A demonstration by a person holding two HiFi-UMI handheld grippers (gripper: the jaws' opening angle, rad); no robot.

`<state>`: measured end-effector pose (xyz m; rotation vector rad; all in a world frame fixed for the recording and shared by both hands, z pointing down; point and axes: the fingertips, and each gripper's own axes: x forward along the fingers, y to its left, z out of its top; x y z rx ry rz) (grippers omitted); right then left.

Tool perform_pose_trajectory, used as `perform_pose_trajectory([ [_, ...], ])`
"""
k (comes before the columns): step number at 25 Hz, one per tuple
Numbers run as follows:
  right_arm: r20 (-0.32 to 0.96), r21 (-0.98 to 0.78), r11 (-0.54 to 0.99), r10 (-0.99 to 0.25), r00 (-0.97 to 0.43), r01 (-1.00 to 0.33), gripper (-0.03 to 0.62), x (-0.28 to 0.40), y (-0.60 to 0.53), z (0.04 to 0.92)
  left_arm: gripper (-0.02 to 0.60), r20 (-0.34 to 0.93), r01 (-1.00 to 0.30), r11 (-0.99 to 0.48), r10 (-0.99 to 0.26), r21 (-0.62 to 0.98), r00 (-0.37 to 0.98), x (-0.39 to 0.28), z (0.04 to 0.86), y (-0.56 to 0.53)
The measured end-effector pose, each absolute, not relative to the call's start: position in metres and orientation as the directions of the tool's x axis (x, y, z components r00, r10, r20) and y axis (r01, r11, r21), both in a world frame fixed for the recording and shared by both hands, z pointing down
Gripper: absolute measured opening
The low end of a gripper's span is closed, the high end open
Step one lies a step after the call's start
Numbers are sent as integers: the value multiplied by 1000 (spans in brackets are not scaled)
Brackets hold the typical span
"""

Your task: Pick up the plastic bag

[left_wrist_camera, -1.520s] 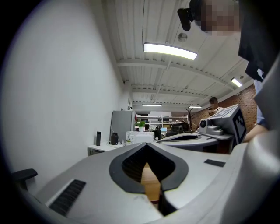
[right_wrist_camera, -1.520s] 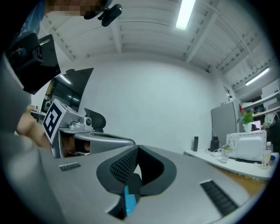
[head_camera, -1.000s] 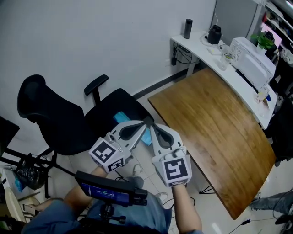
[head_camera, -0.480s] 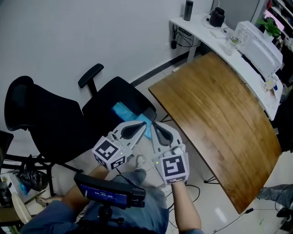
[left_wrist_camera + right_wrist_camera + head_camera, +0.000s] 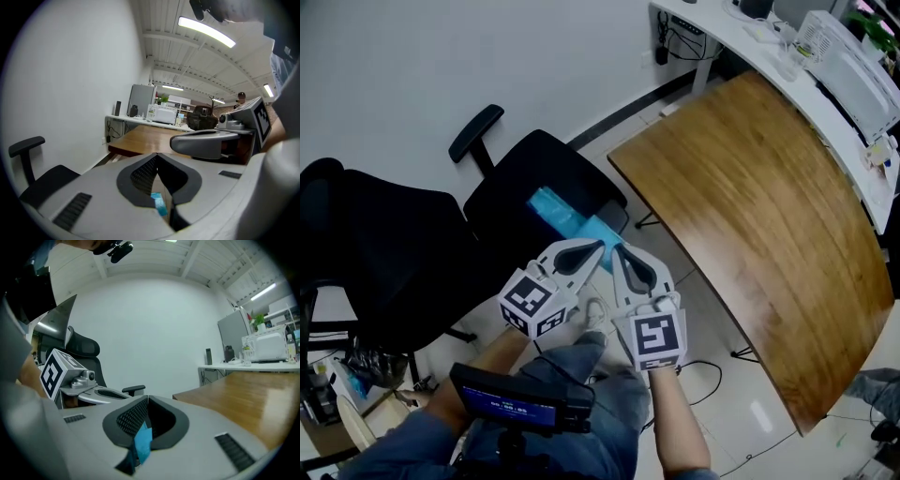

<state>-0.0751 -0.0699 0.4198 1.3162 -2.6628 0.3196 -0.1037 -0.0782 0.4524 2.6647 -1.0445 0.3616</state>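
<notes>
A light blue plastic bag (image 5: 565, 214) lies flat on the black office chair seat (image 5: 511, 225). Both grippers hover side by side just in front of its near end, tips pointing at it. My left gripper (image 5: 601, 246) is shut, its tips meeting. The right gripper (image 5: 617, 249) is shut too. No bag is pinched at either pair of tips. In the left gripper view a strip of the blue bag (image 5: 160, 204) shows through the hollow behind the closed tips (image 5: 157, 154). The right gripper view shows the same blue bag (image 5: 142, 441) below its tips (image 5: 147, 398).
The chair's armrest (image 5: 475, 131) and backrest (image 5: 366, 244) stand left of the seat. A brown wooden table (image 5: 750, 206) runs along the right, with a white desk (image 5: 839, 112) of appliances behind it. The person's knees (image 5: 581, 394) sit below the grippers.
Both grippers have sunk toward the chair seat, staying side by side and shut. The blue bag lies where it was, and more of it shows beyond the tips.
</notes>
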Motion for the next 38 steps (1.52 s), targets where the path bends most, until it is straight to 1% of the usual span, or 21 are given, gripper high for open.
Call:
perform_pose_trajectory([
  [2, 227, -128, 583, -770, -596, -802, 12, -77, -74, 437, 8, 347, -700, -700, -627, 141, 698, -108, 469, -84],
  [6, 259, -169, 553, -774, -578, -816, 14, -77, -80, 473, 8, 395, -714, -686, -622, 141, 676, -113, 501, -93],
  [11, 301, -191, 522, -775, -556, -831, 14, -70, -85, 510, 8, 461, -700, -698, -577, 152, 675, -106, 536, -97],
  [14, 341, -240, 474, -776, -531, -847, 17, -63, -86, 534, 8, 499, -690, -709, -549, 146, 670, -104, 553, -98],
  [15, 359, -264, 454, -772, -524, -851, 32, -60, -85, 544, 8, 511, -688, -712, -542, 142, 667, -104, 558, -98],
  [16, 377, -290, 433, -768, -518, -853, 73, -59, -83, 554, 8, 521, -686, -715, -538, 135, 663, -104, 562, -98],
  [17, 392, -314, 415, -763, -515, -854, 97, -57, -81, 563, 8, 529, -686, -716, -535, 129, 658, -105, 566, -99],
  [20, 426, -372, 366, -749, -507, -853, 105, -53, -73, 586, 8, 554, -684, -717, -520, 131, 651, -106, 580, -98],
  [22, 443, -425, 321, -742, -503, -847, 143, -50, -70, 600, 8, 568, -678, -723, -503, 136, 651, -105, 588, -97],
  [23, 451, -455, 295, -738, -503, -840, 149, -49, -69, 607, 8, 573, -674, -726, -497, 136, 652, -105, 591, -97],
  [25, 464, -514, 244, -727, -507, -822, 184, -49, -66, 619, 8, 579, -667, -732, -487, 138, 654, -104, 595, -98],
  [27, 468, -577, 194, -718, -516, -794, 206, -49, -64, 628, 8, 582, -663, -736, -481, 138, 655, -105, 598, -98],
  [28, 463, -615, 165, -716, -522, -771, 215, -50, -63, 632, 8, 582, -661, -738, -480, 137, 656, -105, 598, -98],
  [30, 444, -698, 99, -717, -537, -709, 258, -51, -63, 639, 8, 581, -658, -741, -479, 135, 658, -105, 598, -98],
  [32, 425, -761, 44, -720, -549, -647, 278, -51, -63, 644, 8, 581, -657, -741, -478, 136, 659, -106, 598, -99],
  [35, 391, -822, 5, -722, -571, -569, 279, -54, -65, 648, 8, 582, -658, -740, -476, 140, 659, -108, 598, -98],
  [38, 351, -855, 21, -711, -609, -518, 278, -63, -69, 647, 8, 583, -659, -740, -479, 135, 657, -110, 598, -99],
])
